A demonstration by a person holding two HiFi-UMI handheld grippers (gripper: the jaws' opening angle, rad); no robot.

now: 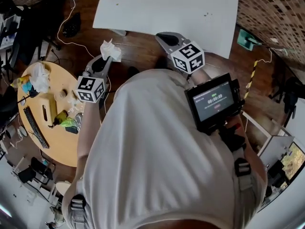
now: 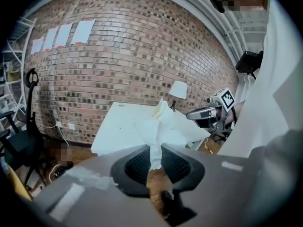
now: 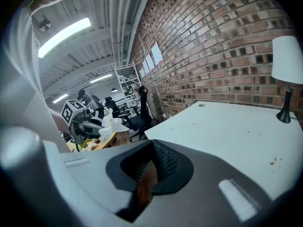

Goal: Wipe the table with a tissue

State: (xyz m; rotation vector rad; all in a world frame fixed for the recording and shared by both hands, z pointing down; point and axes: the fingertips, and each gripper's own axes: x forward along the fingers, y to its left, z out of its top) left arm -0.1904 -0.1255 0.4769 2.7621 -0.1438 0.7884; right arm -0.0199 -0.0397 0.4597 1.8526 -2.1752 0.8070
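A crumpled white tissue [image 1: 110, 50] is pinched in my left gripper [image 1: 106, 61], held in the air over the wooden floor, short of the white table [image 1: 167, 8]. In the left gripper view the tissue [image 2: 158, 126] fans out beyond the gripper [image 2: 155, 150], whose jaws are shut on its twisted end. My right gripper [image 1: 167, 38] hangs near the table's near edge with its jaws together and nothing in them. In the right gripper view that gripper [image 3: 152, 148] faces the white table [image 3: 227, 131], which carries small dark specks [image 3: 273, 161].
A white lamp [image 3: 288, 56] stands on the table by the brick wall [image 2: 118, 65]. A round wooden table [image 1: 47, 128] at the left holds a keyboard, bottles and several small items. Cables lie on the floor [image 1: 66, 27]. A black office chair [image 2: 23, 136] stands at the left.
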